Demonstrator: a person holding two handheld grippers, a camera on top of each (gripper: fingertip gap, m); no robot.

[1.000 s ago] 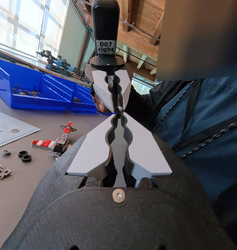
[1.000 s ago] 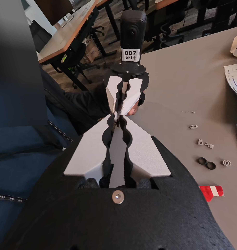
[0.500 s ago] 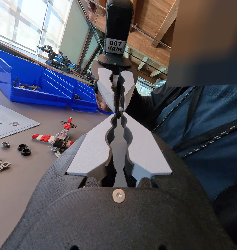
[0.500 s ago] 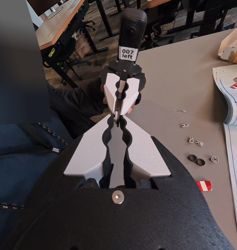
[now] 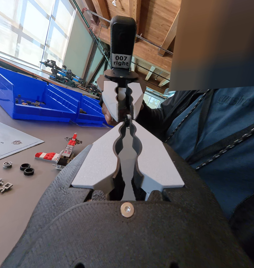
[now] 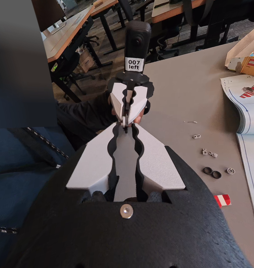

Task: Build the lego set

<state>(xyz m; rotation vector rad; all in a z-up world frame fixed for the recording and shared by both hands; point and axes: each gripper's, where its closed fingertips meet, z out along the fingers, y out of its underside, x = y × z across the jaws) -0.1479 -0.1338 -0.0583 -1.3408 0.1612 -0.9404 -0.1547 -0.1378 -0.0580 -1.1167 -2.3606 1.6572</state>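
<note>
My left gripper (image 5: pixel 127 124) is shut on a small grey and black lego piece (image 5: pixel 127 117), held in the air in front of a person's blue jacket. My right gripper (image 6: pixel 124 126) faces it tip to tip. Its jaws stand apart around the piece (image 6: pixel 124 122) without pinching it. The right gripper also shows in the left wrist view (image 5: pixel 126 119), open. The left gripper also shows in the right wrist view (image 6: pixel 124 123), shut. A partly built red and white lego plane (image 5: pixel 62 153) lies on the grey table (image 5: pixel 21 210).
Blue parts bins (image 5: pixel 36 101) stand at the back. An open instruction booklet (image 6: pixel 246 101) and a lego box (image 6: pixel 251 63) lie on the table. Loose parts lie there: two black tyres (image 6: pixel 212 172), a grey round piece (image 6: pixel 231 171), grey clips (image 6: pixel 209 153), a small grey plate (image 6: pixel 196 136), a red and white wing (image 6: pixel 222 200). Less than 4 cm separates the two grippers' tips. Left tips and right tips are each some 20 centimeters from the small grey plate (image 6: pixel 196 136).
My right gripper has opened and let go of the small piece, which stays in my left gripper. Both grippers have tilted a little.
</note>
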